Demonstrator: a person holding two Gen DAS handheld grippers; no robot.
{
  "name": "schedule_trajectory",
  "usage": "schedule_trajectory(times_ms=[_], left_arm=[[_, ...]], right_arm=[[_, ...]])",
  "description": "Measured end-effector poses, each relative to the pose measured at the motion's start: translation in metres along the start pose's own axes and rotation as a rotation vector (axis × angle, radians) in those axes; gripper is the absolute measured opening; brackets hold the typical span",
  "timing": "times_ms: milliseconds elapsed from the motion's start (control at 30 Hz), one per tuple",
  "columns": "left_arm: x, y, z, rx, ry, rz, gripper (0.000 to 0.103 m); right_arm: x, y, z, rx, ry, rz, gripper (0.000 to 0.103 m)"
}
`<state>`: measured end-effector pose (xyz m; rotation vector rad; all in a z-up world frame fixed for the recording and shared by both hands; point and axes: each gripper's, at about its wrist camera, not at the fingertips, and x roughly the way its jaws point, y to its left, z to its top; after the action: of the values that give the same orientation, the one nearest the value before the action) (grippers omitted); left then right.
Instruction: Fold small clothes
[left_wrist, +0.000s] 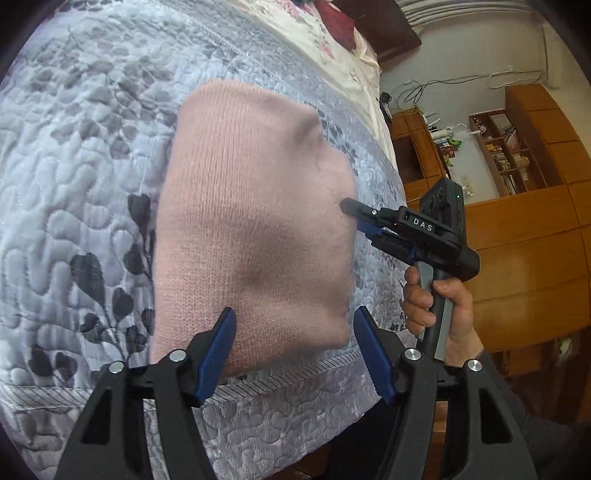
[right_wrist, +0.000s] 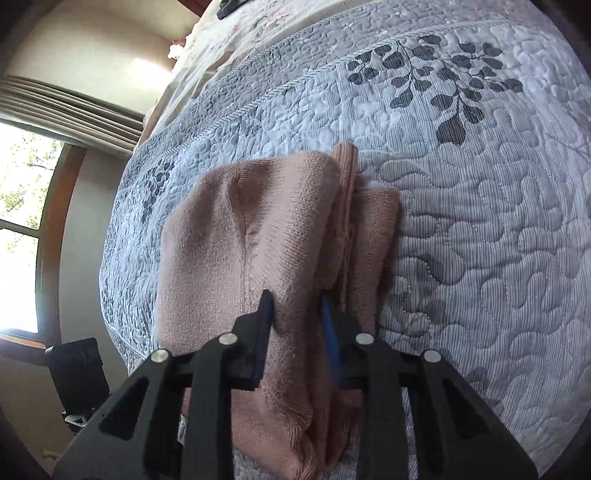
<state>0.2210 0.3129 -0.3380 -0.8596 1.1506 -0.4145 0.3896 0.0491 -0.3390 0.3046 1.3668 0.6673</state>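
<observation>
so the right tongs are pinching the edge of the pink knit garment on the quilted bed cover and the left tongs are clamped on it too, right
Not quite. The left tongs are open, their fingers spread at the near edge of the pink knit garment without clamping it, as the left wrist view shows. The right tongs do pinch its edge on the quilted bed cover.

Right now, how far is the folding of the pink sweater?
Done: the pink sweater lies folded into a compact stack on the quilt. In hand: the right gripper pinches its folded edge; the left gripper is open at the near end. Left: probably release and smoothing.
</observation>
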Motion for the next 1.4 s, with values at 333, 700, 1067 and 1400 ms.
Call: schedule_trajectory(times_ms=[333,700,1067,1400], left_arm=[[-0.034,-0.025,0.052,0.069,-0.065,-0.138,0.065],[0.038,0.04,0.153,-0.028,0.041,-0.094,0.032],[0.015,0.006,0.091,0.164,0.075,0.029,0.038],[-0.013,-0.014,0.064,0.214,0.001,0.061,0.036]], right_arm=[[0.002,-0.022,0.005,0.057,-0.024,-0.058,0.024],[0.033,-0.003,0.033,-0.12,-0.015,-0.14,0.012],[0.011,0.021,-0.011,-0.189,0.037,-0.065,0.011],[-0.016,0.036,-0.03,-0.219,0.011,-0.111,0.009]])
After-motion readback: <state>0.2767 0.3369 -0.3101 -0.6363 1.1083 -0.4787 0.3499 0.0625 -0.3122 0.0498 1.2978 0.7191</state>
